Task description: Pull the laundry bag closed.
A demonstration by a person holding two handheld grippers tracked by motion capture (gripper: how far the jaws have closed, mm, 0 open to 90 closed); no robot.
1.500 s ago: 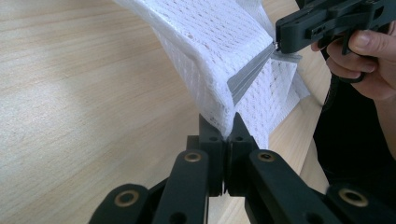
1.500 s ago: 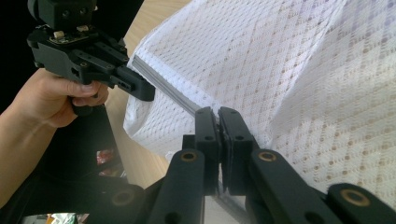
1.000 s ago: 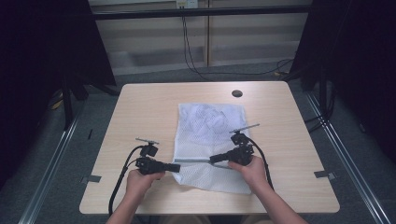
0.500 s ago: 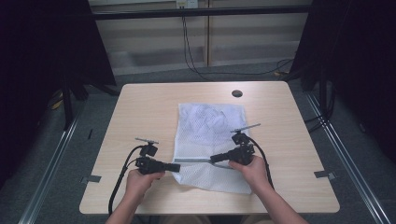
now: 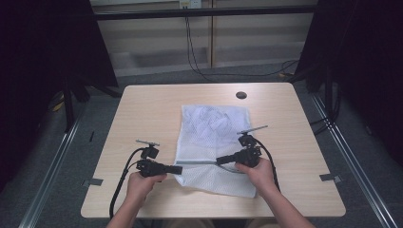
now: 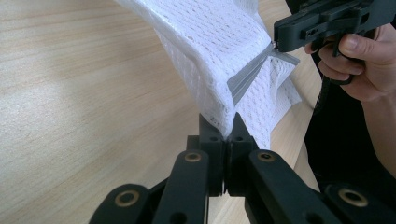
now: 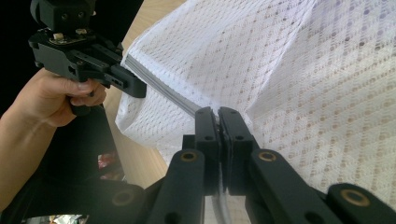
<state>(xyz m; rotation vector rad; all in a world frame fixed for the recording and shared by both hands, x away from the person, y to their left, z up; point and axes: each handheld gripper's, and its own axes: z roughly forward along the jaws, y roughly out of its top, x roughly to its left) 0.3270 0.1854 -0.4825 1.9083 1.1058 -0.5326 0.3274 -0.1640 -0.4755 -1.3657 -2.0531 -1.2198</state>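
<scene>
Two grippers, one garment, one bench [image 5: 142,109]. Left gripper [image 5: 177,169] — lying low at the near left of the bench, jaws closed tight and pinching the left edge of the white mesh garment [image 5: 214,142] where its grey trim strip [image 5: 199,162] begins; in the left gripper view the mesh is rising out of the clamped jaws. Grey trim strip — running taut between both grippers, seemingly pulled straight so the fold line is staying even. White mesh garment — lying flat across the bench's middle, its near portion being lifted slightly by the two grips. Right gripper [image 5: 219,160] — jaws likewise shut, clamping the strip's other end over the cloth. Both hands are holding level and opposed, likely to keep the edge stretched for folding.
</scene>
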